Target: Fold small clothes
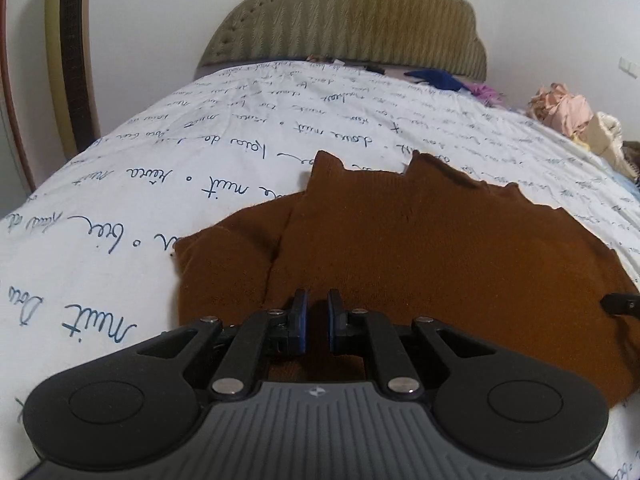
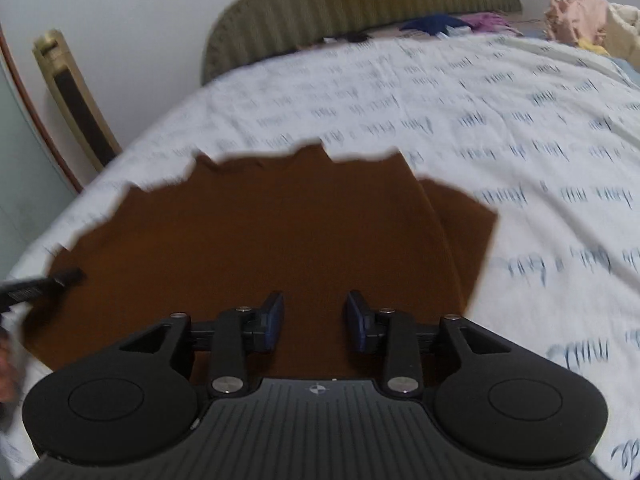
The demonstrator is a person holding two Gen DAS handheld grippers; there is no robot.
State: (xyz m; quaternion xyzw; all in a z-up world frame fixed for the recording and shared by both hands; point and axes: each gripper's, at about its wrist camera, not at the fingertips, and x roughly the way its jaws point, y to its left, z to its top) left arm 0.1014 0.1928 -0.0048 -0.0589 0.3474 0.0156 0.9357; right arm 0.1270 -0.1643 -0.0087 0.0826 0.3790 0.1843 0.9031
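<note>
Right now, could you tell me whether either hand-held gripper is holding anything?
Neither: both are open over the brown garment, the left narrowly, the right wider.

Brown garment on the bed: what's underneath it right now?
The brown garment lies flat on the white sheet with blue handwriting, which shows all around it. Whatever is beneath its middle is covered. Both grippers, left and right, hover above it.
</note>
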